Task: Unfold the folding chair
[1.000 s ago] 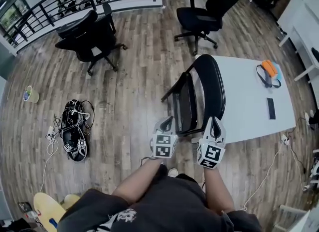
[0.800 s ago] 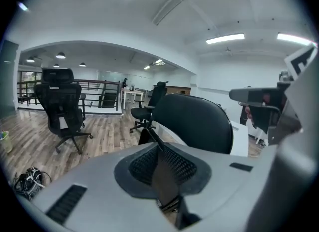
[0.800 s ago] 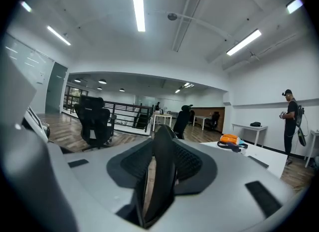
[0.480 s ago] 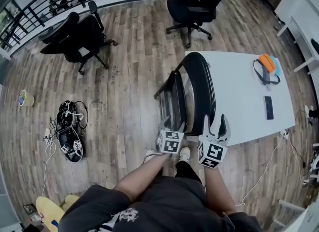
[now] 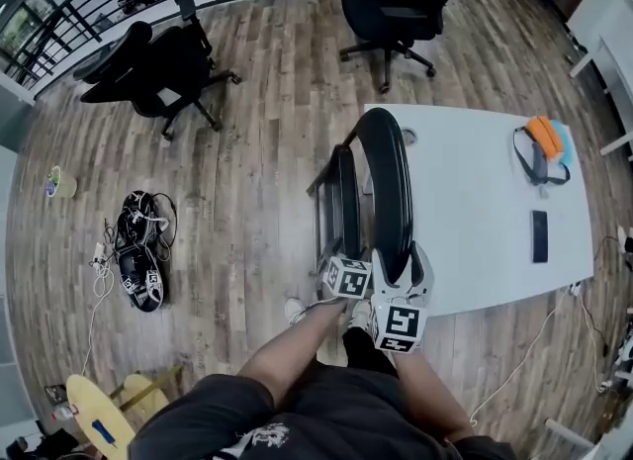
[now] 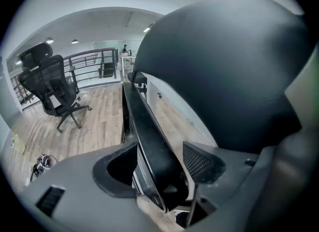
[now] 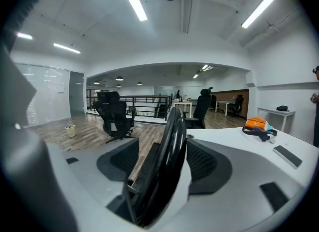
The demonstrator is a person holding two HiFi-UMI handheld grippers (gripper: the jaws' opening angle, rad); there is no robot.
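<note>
The folding chair (image 5: 371, 191) stands folded on the wood floor, tight against the near-left edge of the white counter (image 5: 485, 201). I have a claw on each of its two halves. My left claw (image 5: 344, 258) is closed down on the flat seat (image 6: 149, 141); the seat's edge fills the gap between the two pads. My right claw (image 5: 401, 262) is closed on the rounded backrest (image 7: 172, 146), with a pad against each face of its rim. I judge this split hold is what the job needs: with one half in each claw, I can draw them apart and swing the seat down.

The head view shows how everything is laid out. The two claws sit side by side at the near end of the chair, and the counter runs close along the right side. On the left the floor is free as far as a black office chair (image 5: 158, 67). It doesn't show the pads touching anything.

The left gripper view shows the seat wedged between the jaws, with the backrest bulging large on the right. The right gripper view shows the rim held between its jaws. It also shows a phone (image 7: 287, 155) and an orange item (image 7: 256, 123) lying on the counter, well clear of the chair.
</note>
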